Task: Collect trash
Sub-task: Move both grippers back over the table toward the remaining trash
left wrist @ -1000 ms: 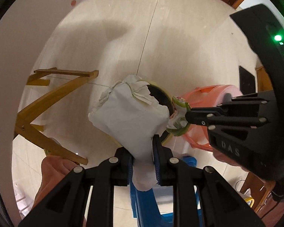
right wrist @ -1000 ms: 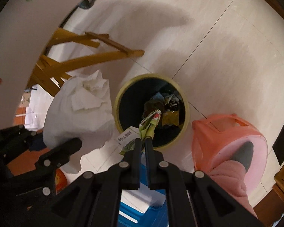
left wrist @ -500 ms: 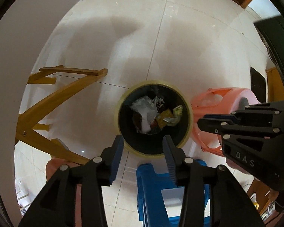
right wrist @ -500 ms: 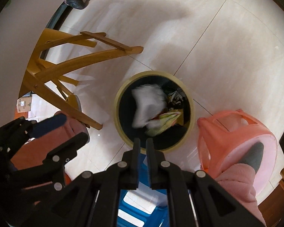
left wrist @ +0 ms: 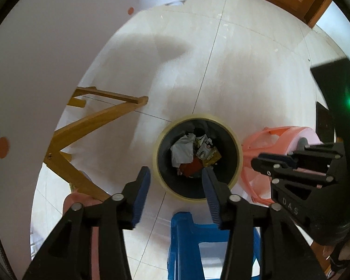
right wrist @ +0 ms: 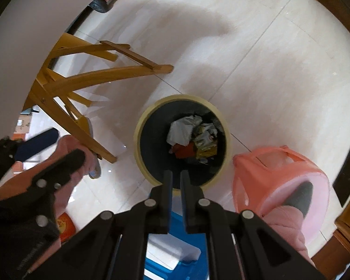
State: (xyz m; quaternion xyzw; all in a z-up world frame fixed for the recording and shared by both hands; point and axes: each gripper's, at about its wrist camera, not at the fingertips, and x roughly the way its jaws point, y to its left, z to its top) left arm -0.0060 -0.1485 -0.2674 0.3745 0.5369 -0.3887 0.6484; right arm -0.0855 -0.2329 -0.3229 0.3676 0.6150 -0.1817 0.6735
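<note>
The left gripper (left wrist: 175,175) hung above the floor (left wrist: 245,70) with its fingers (left wrist: 141,193) spread wide apart and nothing between them. The right gripper (right wrist: 176,179) hung just beside it; its fingers (right wrist: 168,191) stood close together with only a narrow gap, and nothing was held in them.

Below both stood a round trash bin (left wrist: 235,154) with a pale yellow rim and a dark inside, upright on the tiled floor. The trash lay at the bottom of the bin: a crumpled white tissue (left wrist: 182,151), a yellow-green wrapper (right wrist: 205,144) beside it, and a red scrap (right wrist: 184,152) touching both.

A pink stool (right wrist: 268,168) stood just beside the bin on one side, a blue stool (left wrist: 189,245) on the near side beneath the grippers, and a wooden frame (right wrist: 93,79) on the other side. A white tabletop edge (left wrist: 35,70) overhung that frame.
</note>
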